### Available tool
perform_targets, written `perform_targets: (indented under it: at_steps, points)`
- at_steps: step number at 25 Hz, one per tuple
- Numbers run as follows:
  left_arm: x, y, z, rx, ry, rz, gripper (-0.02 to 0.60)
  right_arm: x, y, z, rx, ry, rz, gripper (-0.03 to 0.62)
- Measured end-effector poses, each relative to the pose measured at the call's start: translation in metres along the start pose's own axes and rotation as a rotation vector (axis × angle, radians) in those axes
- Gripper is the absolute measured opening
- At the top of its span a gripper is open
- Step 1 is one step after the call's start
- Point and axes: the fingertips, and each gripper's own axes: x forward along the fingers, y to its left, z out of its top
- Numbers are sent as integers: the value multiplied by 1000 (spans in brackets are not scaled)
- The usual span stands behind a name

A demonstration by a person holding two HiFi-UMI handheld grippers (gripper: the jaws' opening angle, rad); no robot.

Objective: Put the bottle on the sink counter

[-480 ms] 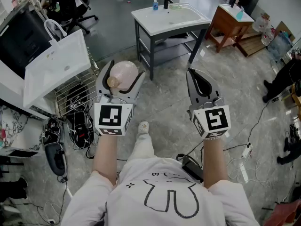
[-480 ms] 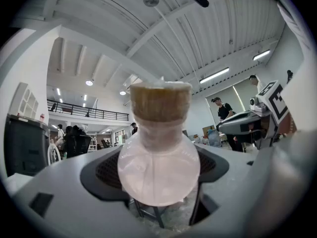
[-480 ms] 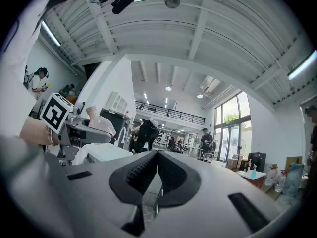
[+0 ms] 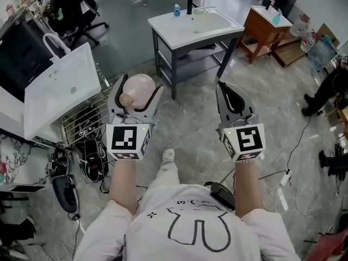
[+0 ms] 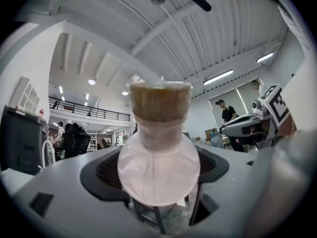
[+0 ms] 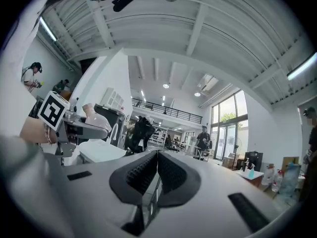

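Left claw [image 4: 140, 84] grips the bottle [image 5: 158, 162] across its round pink belly, jaws spread wide, the stoppered neck upward. It hangs over the floor, well short of the sink bench [image 4: 163, 25]. Right claw [image 4: 220, 87] is closed and empty. The bottle looks like thin translucent glass or plastic: probably light, smooth enough to slip from the pads, and breakable if set down hard, so the belly hold suits it. Whether anything is inside cannot be told. The basin [image 4: 209, 19] looks empty, and a small blue bottle [image 4: 177, 8] stands at the bench's back edge.
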Motion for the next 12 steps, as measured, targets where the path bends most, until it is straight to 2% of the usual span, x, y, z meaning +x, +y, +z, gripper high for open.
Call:
perform_targets:
  at_steps: [4, 12]
  points:
    - [31, 25, -5, -4, -7, 6, 403, 40, -12, 2, 29, -30, 4, 29]
    - [105, 87, -18, -12, -16, 19, 403, 136, -31, -6, 17, -23, 11, 30]
